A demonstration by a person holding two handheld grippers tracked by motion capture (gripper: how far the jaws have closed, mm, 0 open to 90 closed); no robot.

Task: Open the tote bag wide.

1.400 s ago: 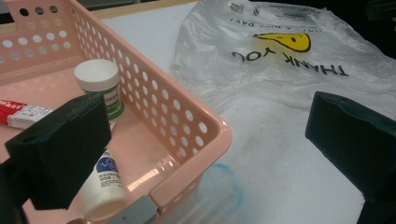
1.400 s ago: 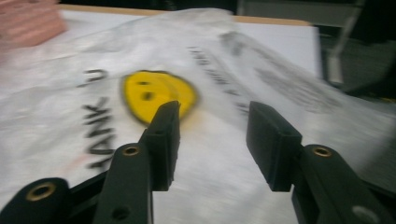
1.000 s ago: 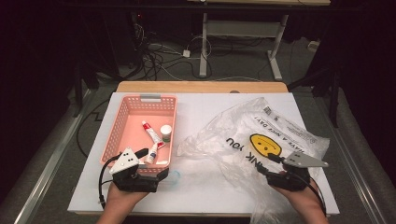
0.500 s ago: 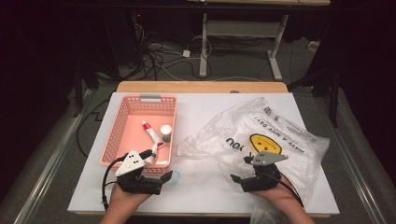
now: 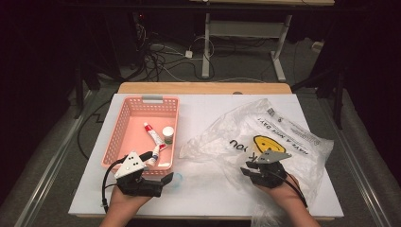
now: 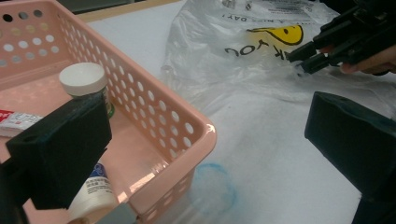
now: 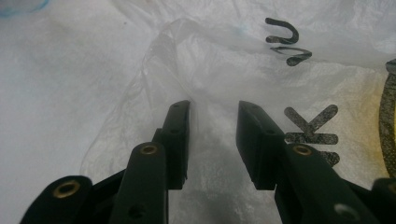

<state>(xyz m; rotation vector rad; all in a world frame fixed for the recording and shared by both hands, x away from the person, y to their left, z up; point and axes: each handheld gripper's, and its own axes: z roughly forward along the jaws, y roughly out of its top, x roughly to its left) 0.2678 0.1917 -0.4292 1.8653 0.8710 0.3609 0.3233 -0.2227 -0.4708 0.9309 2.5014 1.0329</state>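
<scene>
A pink basket (image 5: 142, 100) (image 6: 187, 116) stands at the left and holds a white-capped bottle (image 5: 168, 134) (image 6: 84, 79), a red-and-white tube (image 5: 152, 132) and a white tube (image 6: 95, 191). To its right lies a crumpled clear plastic bag (image 5: 279, 137) (image 6: 243, 70) (image 7: 140, 70) with a yellow smiley print. My left gripper (image 5: 168, 180) (image 6: 205, 126) is wide open at the basket's near right corner, with nothing held. My right gripper (image 5: 246, 169) (image 7: 212, 130) is open at the bag's near left edge, with thin bag film lying between its jaws. The left gripper view shows it too (image 6: 299, 63).
A small clear round lid with a blue rim (image 5: 176, 179) (image 6: 212, 186) lies on the white table top (image 5: 213, 198) just outside the basket's near corner. Cables and desk legs (image 5: 208, 42) stand on the dark floor beyond the table.
My right gripper has moved left across the bag to its near left edge. My left gripper has shifted a little right toward the basket's corner.
</scene>
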